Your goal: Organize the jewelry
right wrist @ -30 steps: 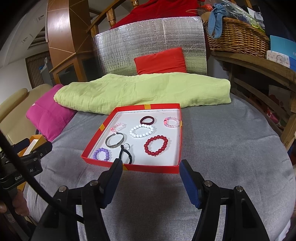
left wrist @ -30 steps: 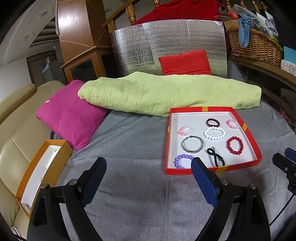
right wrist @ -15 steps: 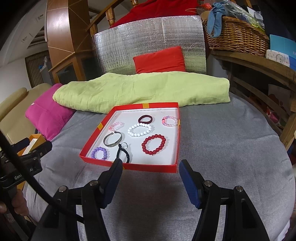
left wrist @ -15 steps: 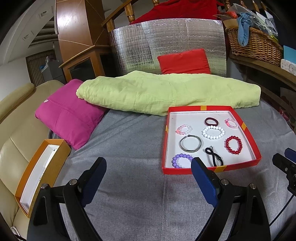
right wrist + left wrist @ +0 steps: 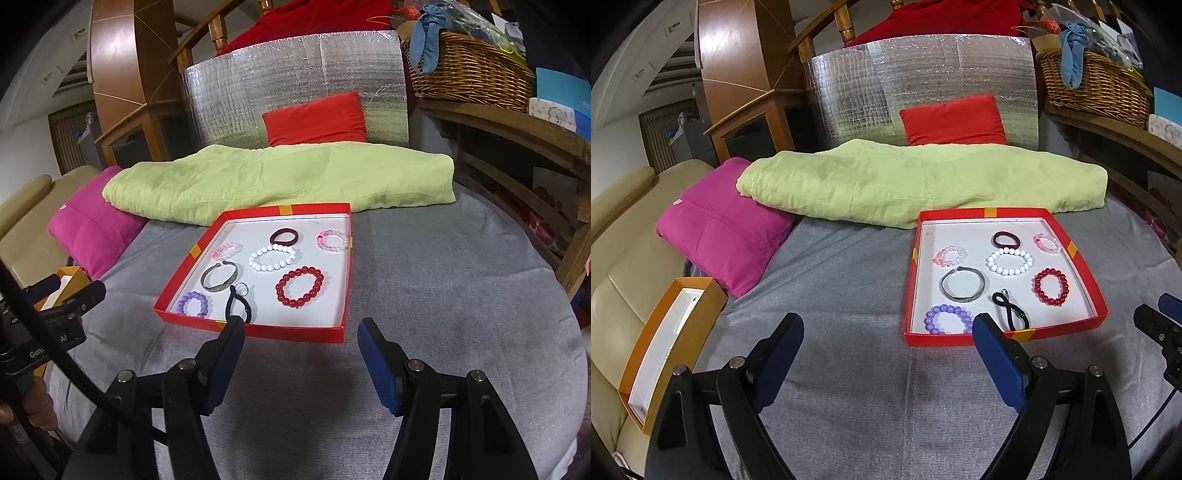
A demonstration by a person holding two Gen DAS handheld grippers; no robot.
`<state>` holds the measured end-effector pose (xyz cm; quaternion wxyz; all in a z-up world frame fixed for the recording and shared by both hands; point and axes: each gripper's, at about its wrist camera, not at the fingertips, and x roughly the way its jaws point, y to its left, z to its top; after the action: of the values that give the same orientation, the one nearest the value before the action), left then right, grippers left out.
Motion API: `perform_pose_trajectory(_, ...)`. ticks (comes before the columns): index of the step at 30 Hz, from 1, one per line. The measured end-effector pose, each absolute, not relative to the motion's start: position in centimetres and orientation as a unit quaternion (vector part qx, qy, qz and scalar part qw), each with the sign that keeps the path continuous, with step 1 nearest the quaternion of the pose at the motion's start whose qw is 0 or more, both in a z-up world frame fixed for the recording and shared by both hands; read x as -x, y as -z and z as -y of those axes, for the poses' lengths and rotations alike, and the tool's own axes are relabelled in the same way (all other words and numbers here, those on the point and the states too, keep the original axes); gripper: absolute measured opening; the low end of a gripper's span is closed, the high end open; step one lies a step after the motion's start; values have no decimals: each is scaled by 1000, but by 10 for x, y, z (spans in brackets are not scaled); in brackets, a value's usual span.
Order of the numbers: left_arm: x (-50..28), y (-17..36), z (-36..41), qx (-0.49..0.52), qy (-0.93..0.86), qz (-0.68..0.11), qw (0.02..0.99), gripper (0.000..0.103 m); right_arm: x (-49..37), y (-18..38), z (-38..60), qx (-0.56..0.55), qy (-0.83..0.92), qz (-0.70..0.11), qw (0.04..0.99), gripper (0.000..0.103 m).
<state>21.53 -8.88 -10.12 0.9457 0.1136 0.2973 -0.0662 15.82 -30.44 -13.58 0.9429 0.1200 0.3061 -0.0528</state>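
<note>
Beyond right hand-held gripper [image 5: 301, 330], red tray [image 5: 255, 329]

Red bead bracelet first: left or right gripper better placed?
Probably right. The right gripper is open and empty just short of the red tray, and the red bead bracelet lies almost straight ahead. The left gripper faces bare grey cover, with the tray off to its right.

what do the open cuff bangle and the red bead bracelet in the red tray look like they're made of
The cuff bangle: probably metal with a dull grey-silver finish, a thin rigid band with an open gap. The red bead bracelet: round glossy beads with bright highlights, so glass, stone or polished plastic; the look can't settle which.
</note>
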Motion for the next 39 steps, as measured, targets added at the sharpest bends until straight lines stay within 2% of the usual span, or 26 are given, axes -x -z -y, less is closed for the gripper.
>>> perform_pose_trajectory(39,-216,101,84,-107,71,-302,945,93,-162,136,293,-114,45,-306,944,67)
